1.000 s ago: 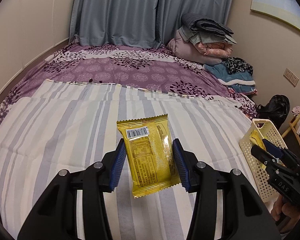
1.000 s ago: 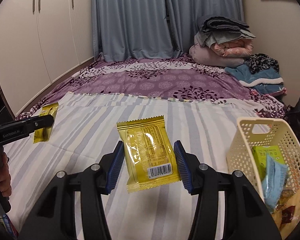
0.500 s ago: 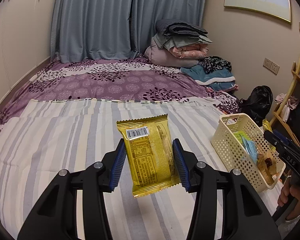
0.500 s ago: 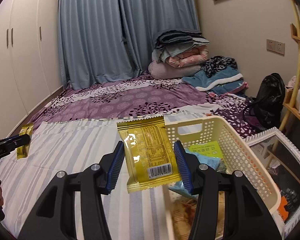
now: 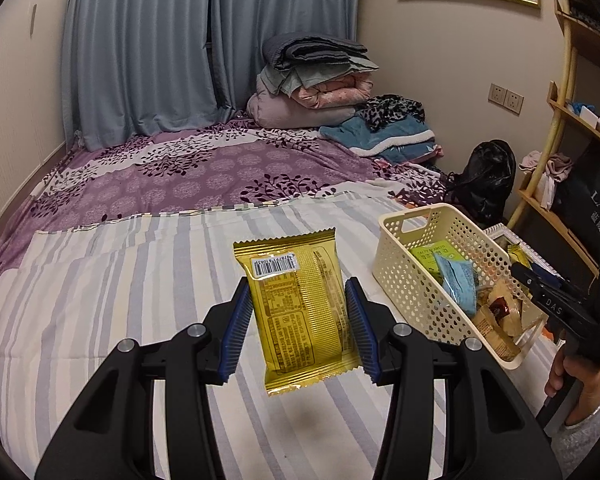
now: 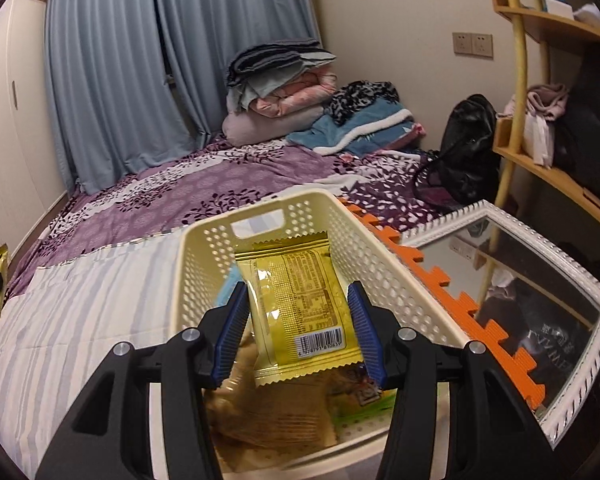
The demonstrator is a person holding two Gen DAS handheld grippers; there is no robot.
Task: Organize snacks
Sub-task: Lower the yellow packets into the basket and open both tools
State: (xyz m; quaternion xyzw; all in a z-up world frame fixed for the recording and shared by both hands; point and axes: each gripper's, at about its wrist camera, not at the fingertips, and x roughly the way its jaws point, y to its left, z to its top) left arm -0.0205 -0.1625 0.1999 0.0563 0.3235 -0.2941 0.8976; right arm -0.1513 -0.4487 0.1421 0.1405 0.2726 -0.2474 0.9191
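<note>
Two grippers, each tilted downward and clamped on its own packet. Left gripper (image 5: 298, 326): blue pads pressed on both sides of a gold snack packet (image 5: 298, 308), barcode uppermost, held clear above the striped sheet (image 5: 100, 300). Right gripper (image 6: 298, 330): pads squeezing a second gold packet (image 6: 296, 308), barcode lowermost, poised over the open cream basket (image 6: 380, 276). Inside that basket (image 5: 412, 288), at the bed's right edge: green pack (image 5: 434, 254), blue sachet (image 5: 458, 282), tan wrappers (image 5: 500, 320).
</note>
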